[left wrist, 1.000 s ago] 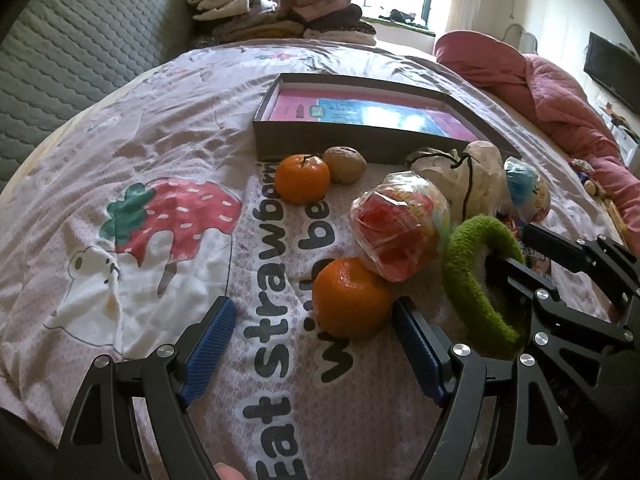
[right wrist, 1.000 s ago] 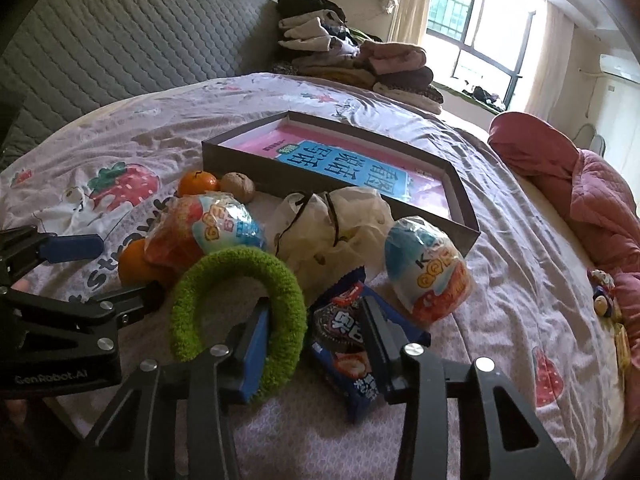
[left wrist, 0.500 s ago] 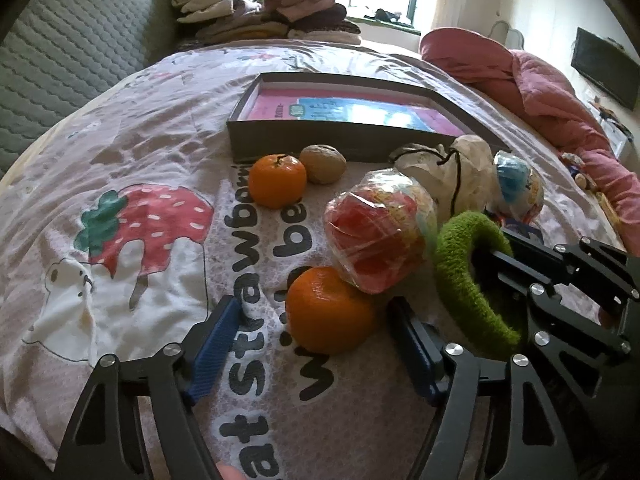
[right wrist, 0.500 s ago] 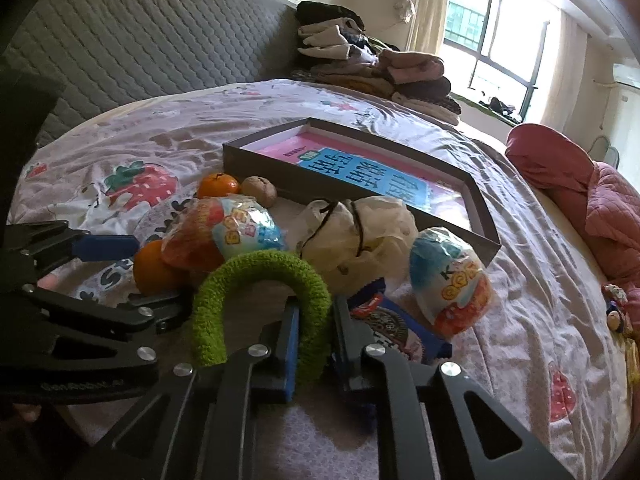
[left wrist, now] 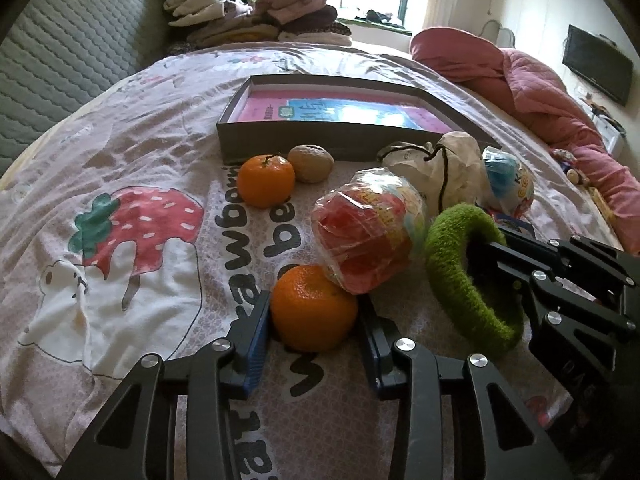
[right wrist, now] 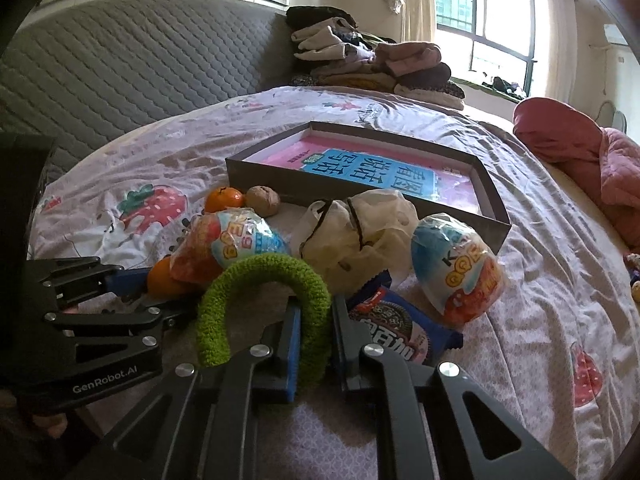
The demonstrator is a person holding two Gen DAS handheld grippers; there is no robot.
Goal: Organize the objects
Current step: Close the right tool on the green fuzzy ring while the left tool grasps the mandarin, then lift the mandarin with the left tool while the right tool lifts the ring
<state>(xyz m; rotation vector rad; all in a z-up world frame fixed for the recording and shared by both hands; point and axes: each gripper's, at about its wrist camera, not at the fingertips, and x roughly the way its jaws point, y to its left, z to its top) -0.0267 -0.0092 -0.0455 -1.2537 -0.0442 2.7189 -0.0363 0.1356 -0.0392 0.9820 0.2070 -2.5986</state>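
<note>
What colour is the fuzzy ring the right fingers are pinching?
Green. The fuzzy ring shows best in the right wrist view.

Two oranges [left wrist: 314, 307], two wrapped toy eggs [right wrist: 456, 270], one walnut [left wrist: 310, 163], green ring [right wrist: 264, 300], box [left wrist: 280, 146].

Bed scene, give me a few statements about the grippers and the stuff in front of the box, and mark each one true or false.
1. The left gripper is closed on the near orange. True.
2. The right gripper grips the cookie packet. False: it is shut on the green ring; the packet lies beside it.
3. The walnut sits inside the grey box. False: it lies on the bedsheet in front of the box, next to the far orange.
4. A pink and blue book lies in the box. True.
</note>
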